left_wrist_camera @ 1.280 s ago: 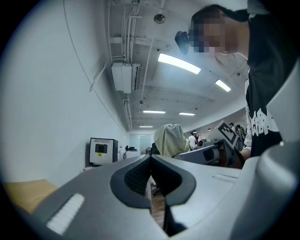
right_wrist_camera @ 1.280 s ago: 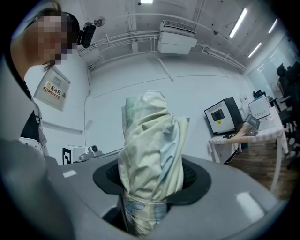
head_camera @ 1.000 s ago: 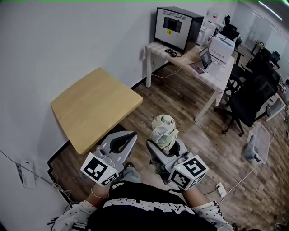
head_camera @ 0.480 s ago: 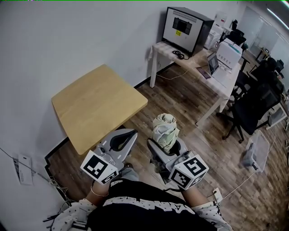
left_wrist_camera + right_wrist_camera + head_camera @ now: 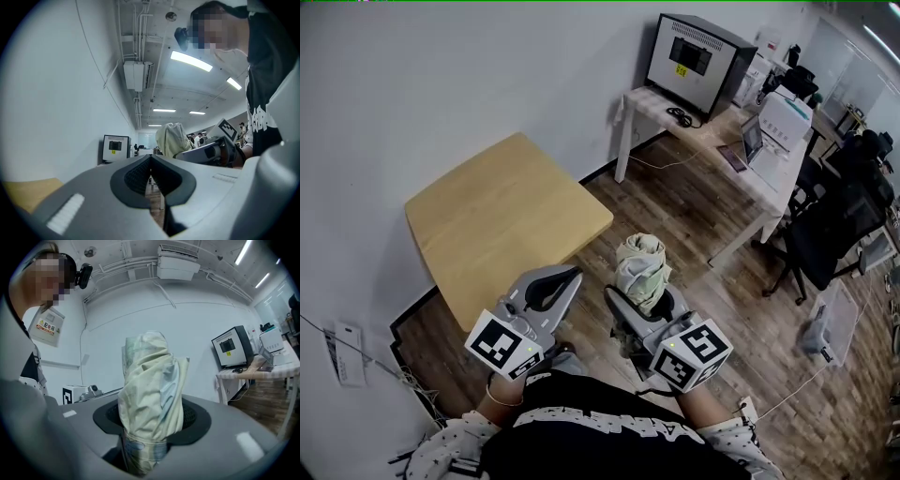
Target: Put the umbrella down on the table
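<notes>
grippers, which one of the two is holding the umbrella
The right gripper: its jaws clamp the folded pale umbrella, which sticks up out of them. The left gripper is shut with nothing between its jaws.

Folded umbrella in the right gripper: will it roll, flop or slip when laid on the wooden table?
Likely rolls a little: the umbrella is a roundish bundle. Its loose, creased fabric probably squashes and may slide within the right gripper. Short and compact, so it probably won't flop when laid on the table.
</notes>
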### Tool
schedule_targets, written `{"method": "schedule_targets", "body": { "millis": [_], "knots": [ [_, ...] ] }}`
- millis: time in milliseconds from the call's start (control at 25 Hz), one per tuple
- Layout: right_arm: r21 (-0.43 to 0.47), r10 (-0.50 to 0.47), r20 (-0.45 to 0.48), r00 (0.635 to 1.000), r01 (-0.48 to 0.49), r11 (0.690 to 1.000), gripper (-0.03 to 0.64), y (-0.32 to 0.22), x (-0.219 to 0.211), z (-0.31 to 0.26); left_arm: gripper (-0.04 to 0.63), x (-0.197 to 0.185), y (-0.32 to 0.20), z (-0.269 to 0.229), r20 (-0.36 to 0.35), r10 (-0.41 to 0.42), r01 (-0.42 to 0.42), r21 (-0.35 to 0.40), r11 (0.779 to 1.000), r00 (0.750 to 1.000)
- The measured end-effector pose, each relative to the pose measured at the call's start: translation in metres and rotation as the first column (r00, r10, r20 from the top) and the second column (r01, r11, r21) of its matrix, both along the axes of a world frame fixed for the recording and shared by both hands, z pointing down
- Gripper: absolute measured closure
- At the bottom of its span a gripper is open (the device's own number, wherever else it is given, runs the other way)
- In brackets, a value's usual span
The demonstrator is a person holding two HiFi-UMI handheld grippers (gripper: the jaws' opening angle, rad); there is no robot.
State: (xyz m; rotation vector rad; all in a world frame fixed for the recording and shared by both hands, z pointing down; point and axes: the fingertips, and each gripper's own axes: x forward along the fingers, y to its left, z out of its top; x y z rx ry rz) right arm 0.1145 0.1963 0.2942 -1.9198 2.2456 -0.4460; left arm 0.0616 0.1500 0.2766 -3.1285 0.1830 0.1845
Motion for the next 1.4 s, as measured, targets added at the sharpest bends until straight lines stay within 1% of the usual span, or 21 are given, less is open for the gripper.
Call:
{"method": "schedule_targets", "body": {
  "millis": [200, 360, 680, 880, 1400],
  "knots": [
    [-0.012, -0.014, 0.006, 1.000, 0.014, 1.000, 0.364, -0.024, 0.002, 0.002, 0.597, 0.005, -0.021, 0.000, -0.003, 0.000, 0.000, 0.000, 1.000, 1.000],
    [-0.020, -0.025, -0.008, 1.000, 0.025, 0.999, 0.364, -0.042, 0.004, -0.001, 0.597, 0.011, -0.036, -0.003, -0.006, 0.012, -0.012, -0.001, 1.000, 1.000],
    [-0.022, 0.006, -0.003, 1.000, -0.007, 1.000, 0.364, -0.067, 0.014, -0.001, 0.597, 0.022, -0.062, -0.005, -0.011, 0.040, -0.040, -0.004, 0.999, 0.999],
    [-0.045, 0.020, -0.015, 1.000, -0.020, 0.999, 0.364, -0.081, 0.020, 0.001, 0.597, 0.030, -0.075, -0.001, -0.016, 0.059, -0.060, -0.015, 0.998, 0.998],
    [-0.071, 0.018, -0.037, 0.999, -0.020, 0.997, 0.364, -0.129, 0.019, 0.004, 0.597, 0.029, -0.123, 0.004, -0.041, 0.058, -0.059, -0.035, 0.998, 0.998]
  ]
}}
